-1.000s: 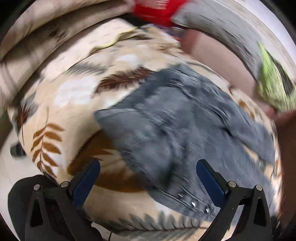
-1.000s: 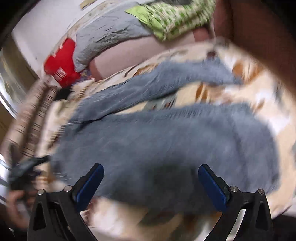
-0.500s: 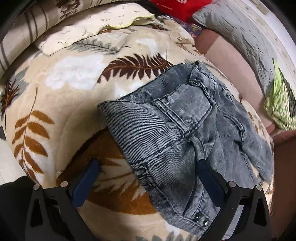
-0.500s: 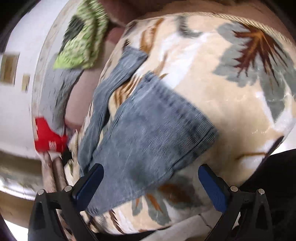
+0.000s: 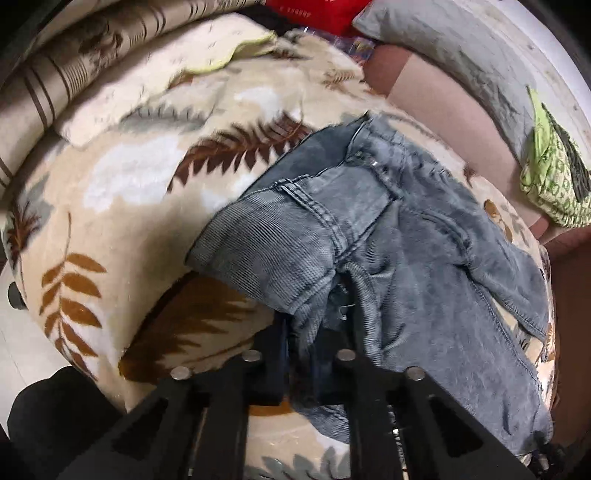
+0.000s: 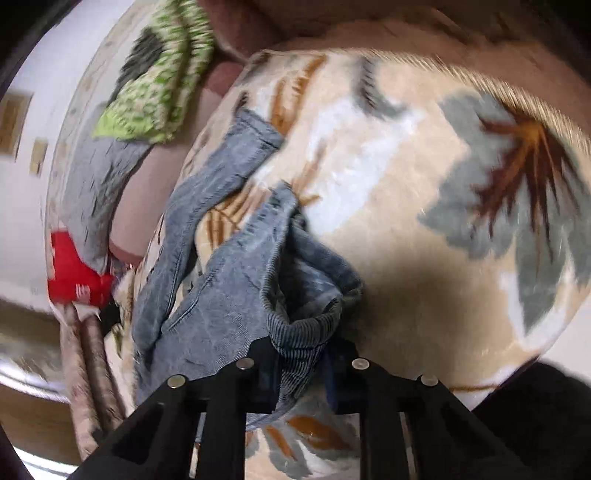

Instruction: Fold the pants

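Observation:
Grey-blue corduroy pants [image 5: 406, 240] lie spread on a cream blanket with a leaf print [image 5: 129, 177]. The waist end is nearest in the left wrist view, where my left gripper [image 5: 310, 362] is shut on a bunched fold of the waistband. In the right wrist view the pants [image 6: 221, 295] stretch away to the left, one leg lying apart from the other. My right gripper [image 6: 301, 373] is closing its jaws on a leg's ribbed hem. The cloth is gathered and pinched between its fingers.
A striped rolled blanket [image 5: 74, 66] lies at the back left, with a red bag [image 5: 314, 14] and a grey pillow [image 5: 443, 48] behind. A green patterned cloth [image 5: 550, 184] rests on the pink sheet [image 5: 436, 96]. The blanket's edge drops to pale floor [image 5: 14, 350] at the left.
Both grippers went from wide open to closed on the pants. The right one swung and rolled over to the leg's hem. The waistband and hem are now bunched up.

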